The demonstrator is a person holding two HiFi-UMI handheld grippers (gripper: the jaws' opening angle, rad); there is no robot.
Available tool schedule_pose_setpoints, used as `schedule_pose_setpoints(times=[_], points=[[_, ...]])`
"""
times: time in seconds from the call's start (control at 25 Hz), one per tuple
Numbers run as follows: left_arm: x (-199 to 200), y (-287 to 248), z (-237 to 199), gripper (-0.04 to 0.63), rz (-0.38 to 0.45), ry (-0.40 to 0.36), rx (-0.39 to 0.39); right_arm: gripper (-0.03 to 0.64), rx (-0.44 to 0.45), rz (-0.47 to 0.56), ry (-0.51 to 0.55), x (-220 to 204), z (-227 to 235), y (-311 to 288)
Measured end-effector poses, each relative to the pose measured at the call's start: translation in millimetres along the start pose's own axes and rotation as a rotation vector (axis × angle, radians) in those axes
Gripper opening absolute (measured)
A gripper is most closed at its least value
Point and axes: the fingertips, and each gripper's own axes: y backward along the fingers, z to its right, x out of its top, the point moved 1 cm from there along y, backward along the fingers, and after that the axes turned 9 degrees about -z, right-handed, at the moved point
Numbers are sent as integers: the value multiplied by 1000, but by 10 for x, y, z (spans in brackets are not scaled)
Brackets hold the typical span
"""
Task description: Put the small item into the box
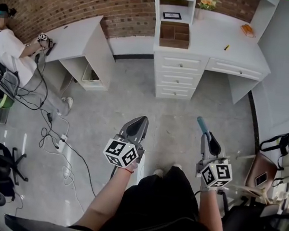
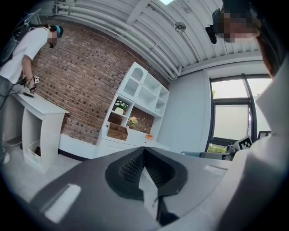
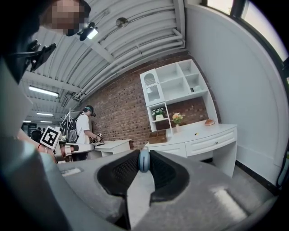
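Pinching a small blue item (image 3: 144, 160) right at the tips, the right gripper (image 3: 144, 167) is clamping it from both sides, with the blue end poking out past the jaws. We are judging that grasp as firm enough for a carry, though only the tips are doing the work. The left gripper (image 2: 143, 154) is riding along with its jaws pressed together and nothing between them.

So the pick-up half is looking done and the delivery half is all ahead of us. The wooden box (image 1: 174, 34) is sitting well apart from us, up on the white desk (image 1: 235, 54) at the foot of the shelf unit (image 1: 174, 4). It is showing a divider inside, and which compartment the item belongs in we cannot tell. What is left is the walk over, the reach above the box and the release.

Moving outward, the grey floor (image 1: 130, 101) between us and the desk is lying open. The cables (image 1: 57, 140) are trailing off to our left (out of our line, as far as we are judging). A chair (image 1: 262, 173) is crowding our right side. On the desk a small yellow thing (image 1: 226, 46), an orange object (image 1: 247, 30) and a vase of flowers (image 1: 206, 2) are standing near the box without covering it. Another person (image 1: 7, 50) is working at a separate white table (image 1: 76, 33), well clear.
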Motion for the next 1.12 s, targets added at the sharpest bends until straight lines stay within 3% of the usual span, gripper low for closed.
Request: schedule_pose_setpoints(times=[0.4, 1.12], points=[[29, -329, -248, 3, -3, 21, 37, 69, 37, -8, -5, 76, 183, -477], [675, -1631, -847, 3, 3, 7, 98, 69, 101, -3, -7, 709, 902, -1938]])
